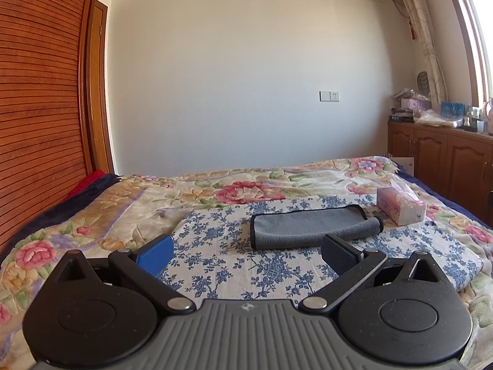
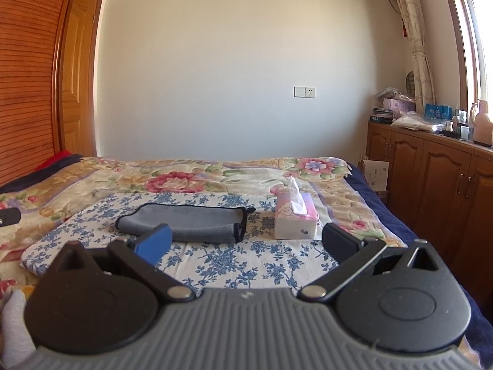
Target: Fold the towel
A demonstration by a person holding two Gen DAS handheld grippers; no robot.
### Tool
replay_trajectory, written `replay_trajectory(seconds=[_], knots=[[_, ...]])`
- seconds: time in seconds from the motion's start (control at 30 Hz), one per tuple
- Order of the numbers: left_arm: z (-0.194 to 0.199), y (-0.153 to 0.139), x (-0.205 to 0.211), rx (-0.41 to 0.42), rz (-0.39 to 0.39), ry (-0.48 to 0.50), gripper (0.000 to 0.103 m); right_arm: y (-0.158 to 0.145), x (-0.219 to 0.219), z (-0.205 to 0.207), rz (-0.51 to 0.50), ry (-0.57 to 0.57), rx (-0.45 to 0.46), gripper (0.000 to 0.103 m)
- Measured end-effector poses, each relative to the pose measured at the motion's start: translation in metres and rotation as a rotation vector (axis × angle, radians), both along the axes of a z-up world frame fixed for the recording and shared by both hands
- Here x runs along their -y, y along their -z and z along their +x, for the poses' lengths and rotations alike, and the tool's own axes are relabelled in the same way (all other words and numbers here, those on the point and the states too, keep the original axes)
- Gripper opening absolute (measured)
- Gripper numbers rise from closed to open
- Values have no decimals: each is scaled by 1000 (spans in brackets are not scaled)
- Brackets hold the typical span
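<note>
Two claws, both spread wide and holding nothing: left claw (image 1: 248,251), right claw (image 2: 246,242), each hovering low over the near part of the blue-flowered cloth (image 1: 215,265) laid on the bed (image 1: 92,215).

Grey towel (image 1: 311,226) lies just beyond the fingertips, flat on that cloth, apart from both claws. Already doubled over, by the look of it: near edge a rounded fold, dark-piped edges at far side and ends. Long axis runs left to right across both views; right end points toward the tissue box (image 2: 294,219), which sits near but not touching.

Judgement for the step: another fold looks due. Pinch both layers at the two corners of one short end, one claw each, lift low, carry along the long axis to the opposite end, match piping before letting go. Keep clear of tissue box.
</note>
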State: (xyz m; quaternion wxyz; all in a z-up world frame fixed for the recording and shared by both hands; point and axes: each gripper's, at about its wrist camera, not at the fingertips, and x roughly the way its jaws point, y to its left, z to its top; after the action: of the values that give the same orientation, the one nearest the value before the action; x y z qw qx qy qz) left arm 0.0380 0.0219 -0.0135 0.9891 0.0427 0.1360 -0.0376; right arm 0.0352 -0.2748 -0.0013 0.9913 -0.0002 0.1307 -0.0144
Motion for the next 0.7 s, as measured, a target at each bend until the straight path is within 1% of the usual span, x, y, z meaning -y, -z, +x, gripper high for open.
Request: replay_trajectory(seconds=[0.3, 0.7], knots=[[-2, -1, -2, 32, -6, -5, 103, 0, 3, 0, 14, 10, 11, 103], [-3, 2, 0, 32, 1, -3, 103, 0, 3, 0, 11, 10, 9, 103]])
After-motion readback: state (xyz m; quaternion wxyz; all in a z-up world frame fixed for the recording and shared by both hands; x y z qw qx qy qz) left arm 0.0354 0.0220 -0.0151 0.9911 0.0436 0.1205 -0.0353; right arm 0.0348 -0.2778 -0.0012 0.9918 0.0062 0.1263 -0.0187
